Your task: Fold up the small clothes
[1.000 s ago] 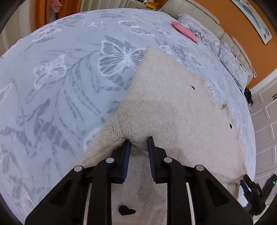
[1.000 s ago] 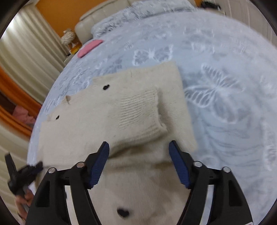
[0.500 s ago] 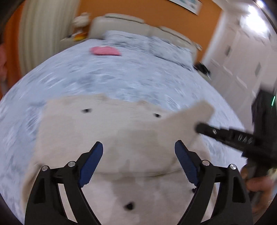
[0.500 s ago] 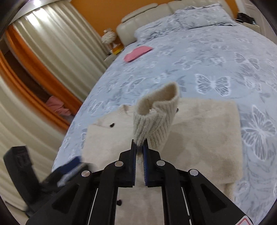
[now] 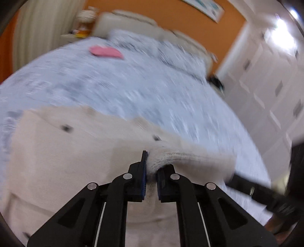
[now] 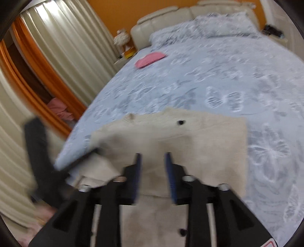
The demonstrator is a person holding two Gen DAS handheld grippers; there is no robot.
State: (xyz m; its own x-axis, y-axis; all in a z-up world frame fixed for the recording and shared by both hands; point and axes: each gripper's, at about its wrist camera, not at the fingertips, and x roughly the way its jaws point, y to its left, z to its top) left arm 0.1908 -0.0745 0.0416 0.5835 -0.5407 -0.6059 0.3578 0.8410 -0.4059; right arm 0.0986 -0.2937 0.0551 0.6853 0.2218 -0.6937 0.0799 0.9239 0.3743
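The left gripper (image 5: 151, 171) has just closed on the sleeve (image 5: 190, 157) of the sweater (image 6: 190, 142) lying on the bed (image 6: 228, 76). The right gripper (image 6: 153, 171) has just opened, empty, over the body. Sleeve-folding step; next, I reckon, carry that sleeve across.

A home bedroom is shown: a bed (image 6: 237, 62) covered in butterfly-print bedding, a padded cream headboard (image 6: 171, 17), pleated curtains (image 6: 62, 49), orange walls (image 5: 171, 17) and white wardrobe doors (image 5: 269, 79).

Bright indoor light, ceiling lamp (image 5: 283, 24) glare, heavy motion blur, fisheye bending, dark vignetted corners
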